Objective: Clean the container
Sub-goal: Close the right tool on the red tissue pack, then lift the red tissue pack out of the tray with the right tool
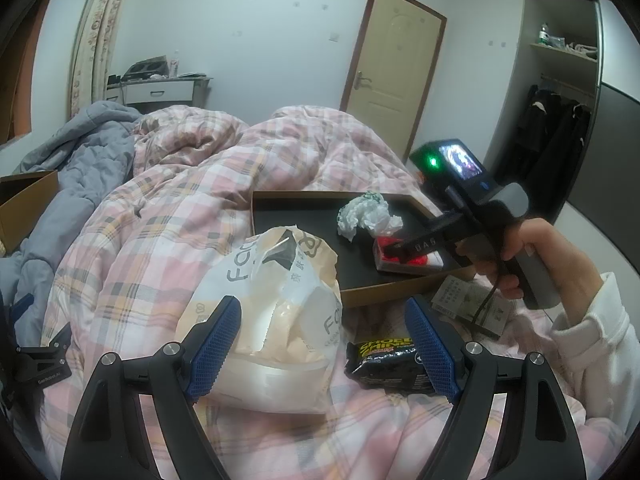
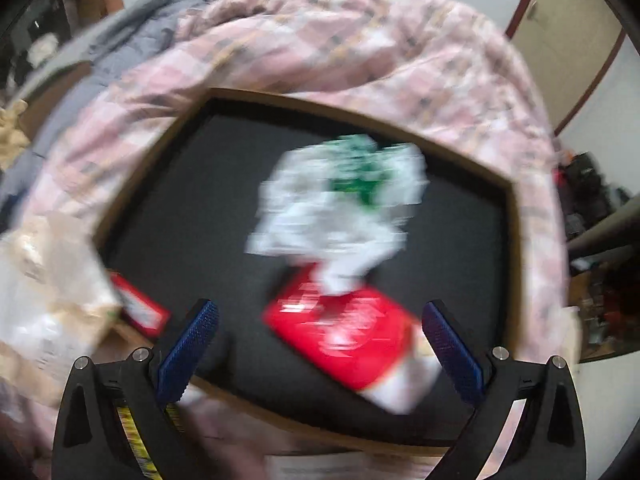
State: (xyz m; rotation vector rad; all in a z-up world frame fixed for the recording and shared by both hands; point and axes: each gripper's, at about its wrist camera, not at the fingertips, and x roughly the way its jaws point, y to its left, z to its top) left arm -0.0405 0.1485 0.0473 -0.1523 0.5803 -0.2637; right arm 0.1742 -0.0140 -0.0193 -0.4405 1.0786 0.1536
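Note:
A shallow cardboard tray [image 1: 320, 196] with a black floor lies on the pink plaid duvet. In it are a crumpled white and green paper [image 1: 366, 216] and a red packet [image 1: 416, 258]. My left gripper [image 1: 322, 312] is open, low over the duvet, with a beige and white plastic bag [image 1: 272, 320] between its fingers. In the blurred right wrist view, my right gripper [image 2: 320, 312] is open over the tray [image 2: 352, 112]. The red packet [image 2: 344, 340] lies between its fingers, and the crumpled paper [image 2: 344, 204] is just beyond. Contact cannot be told.
A black snack packet [image 1: 384, 364] lies by my left gripper's right finger. A printed paper box [image 1: 460, 296] sits under the hand [image 1: 516, 256] holding the right gripper. A red-edged card [image 2: 140, 308] is at the tray's near left corner. An open cardboard box [image 1: 24, 204] stands far left.

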